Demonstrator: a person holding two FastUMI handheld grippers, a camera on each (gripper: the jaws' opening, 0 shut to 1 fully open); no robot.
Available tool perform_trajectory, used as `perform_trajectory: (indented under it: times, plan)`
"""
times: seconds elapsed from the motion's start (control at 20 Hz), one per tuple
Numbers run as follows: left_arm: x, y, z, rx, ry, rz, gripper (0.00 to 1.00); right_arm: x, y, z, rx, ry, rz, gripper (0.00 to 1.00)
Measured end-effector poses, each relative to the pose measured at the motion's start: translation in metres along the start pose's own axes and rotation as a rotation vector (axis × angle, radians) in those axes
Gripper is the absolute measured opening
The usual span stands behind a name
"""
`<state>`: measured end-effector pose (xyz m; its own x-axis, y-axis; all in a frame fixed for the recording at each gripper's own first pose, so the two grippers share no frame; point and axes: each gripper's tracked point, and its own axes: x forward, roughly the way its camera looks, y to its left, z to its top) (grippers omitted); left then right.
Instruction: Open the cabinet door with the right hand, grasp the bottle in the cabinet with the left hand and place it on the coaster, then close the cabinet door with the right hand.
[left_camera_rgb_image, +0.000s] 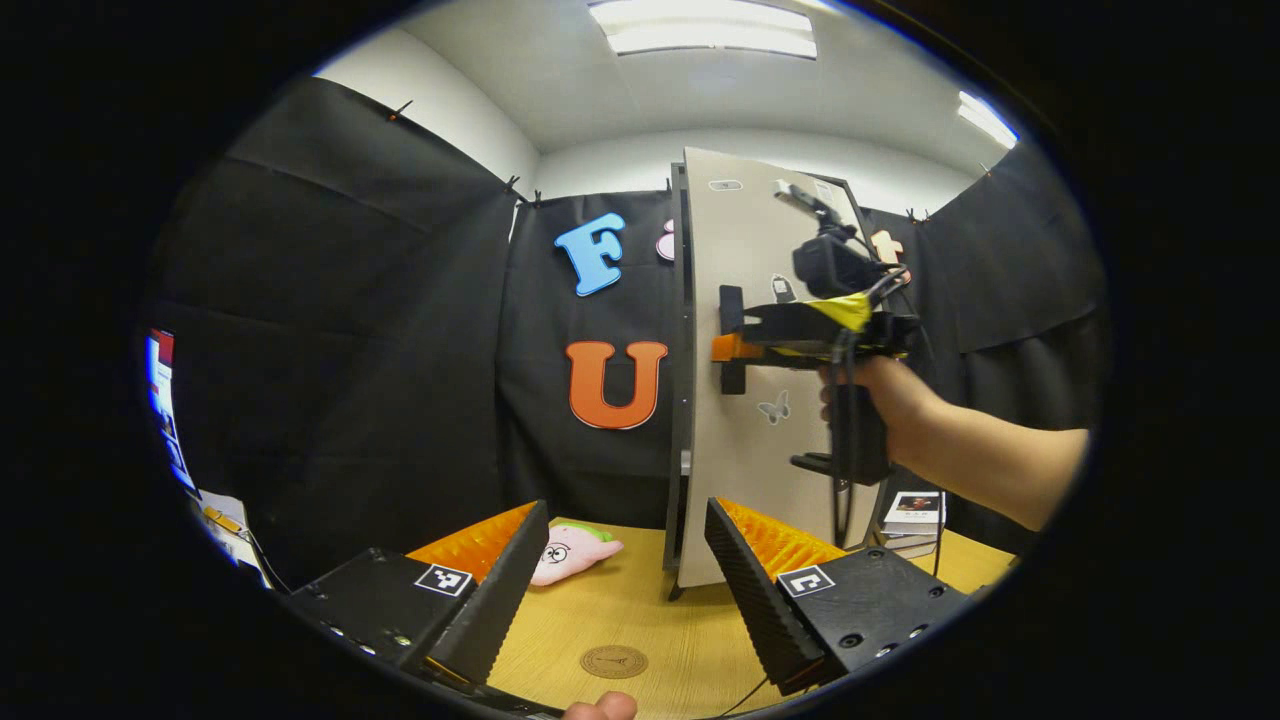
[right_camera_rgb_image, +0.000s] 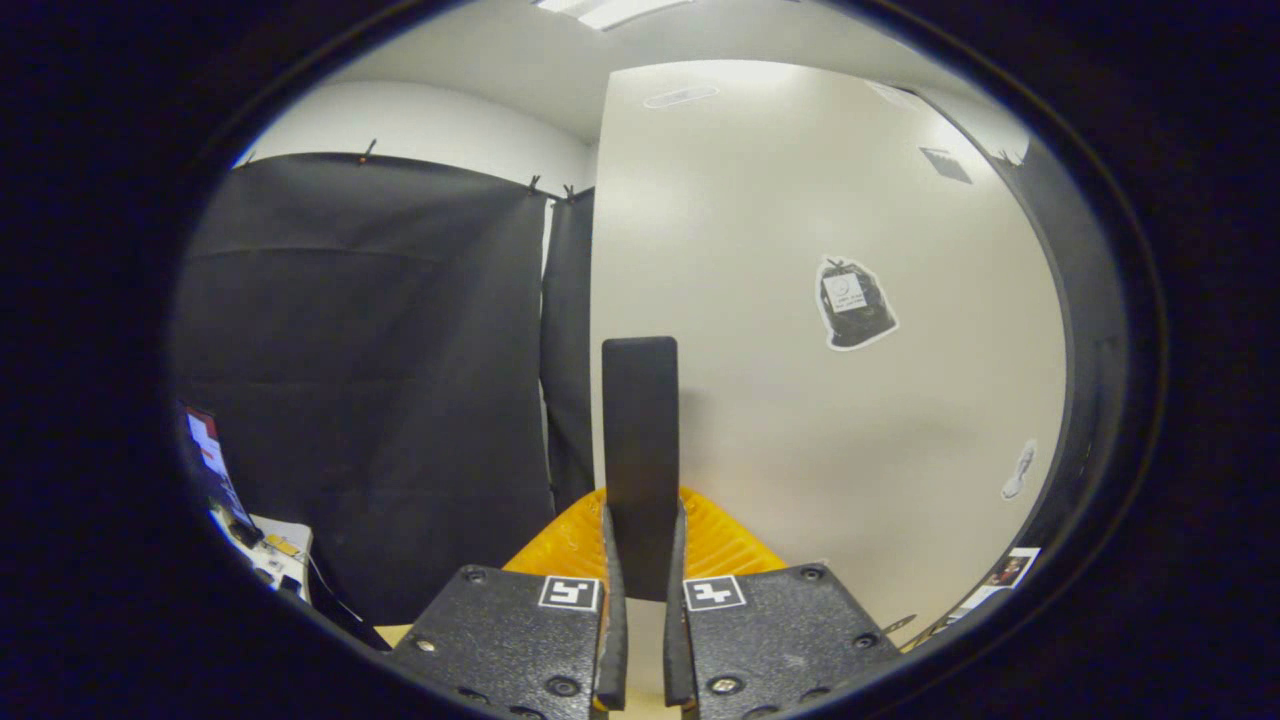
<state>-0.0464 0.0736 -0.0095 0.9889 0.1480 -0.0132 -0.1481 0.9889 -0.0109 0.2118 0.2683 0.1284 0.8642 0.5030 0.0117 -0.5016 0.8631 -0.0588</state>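
Gripping the cabinet door's (right_camera_rgb_image: 800, 330) handle (right_camera_rgb_image: 640, 440) between both fingers, my right gripper (right_camera_rgb_image: 640, 560) holds it edge-on; my left gripper (left_camera_rgb_image: 625, 560) hovers wide-jawed above the coaster (left_camera_rgb_image: 613, 661) on the table (left_camera_rgb_image: 650, 610).

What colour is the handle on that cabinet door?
Black, on a pale beige door. The handle shows best in the right gripper view.

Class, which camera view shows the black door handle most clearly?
The right gripper view: the handle stands large and upright, clamped between the right gripper fingers. In the left gripper view the handle is small and distant on the cabinet door, partly covered by that gripper.
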Motion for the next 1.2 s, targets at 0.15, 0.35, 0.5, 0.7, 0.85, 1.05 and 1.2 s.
perform_trajectory:
  times: [0.15,0.35,0.5,0.7,0.85,1.05,1.2]
  plan:
    - [0.001,0.003,0.0,0.005,0.006,0.006,0.95,-0.025,0.004,0.001,-0.008,-0.004,0.025,0.18]
    - [0.002,0.002,0.0,0.001,-0.002,0.0,0.95,-0.065,0.001,0.004,-0.008,0.007,0.059,0.18]
    - [0.0,-0.01,0.004,-0.001,-0.009,-0.024,0.95,-0.087,-0.006,0.005,-0.003,0.009,0.07,0.18]
    - [-0.002,-0.03,0.006,-0.004,-0.012,-0.062,0.95,-0.117,-0.019,0.006,-0.009,0.0,0.064,0.18]
    - [-0.003,-0.047,0.004,0.004,-0.01,-0.097,0.95,-0.14,-0.027,0.006,-0.03,0.001,0.029,0.17]
    - [-0.005,-0.068,0.005,0.027,-0.014,-0.138,0.95,-0.164,-0.044,0.006,-0.038,0.006,-0.033,0.17]
    - [-0.005,-0.085,0.005,0.034,-0.017,-0.17,0.95,-0.177,-0.059,0.006,-0.036,-0.001,-0.091,0.17]
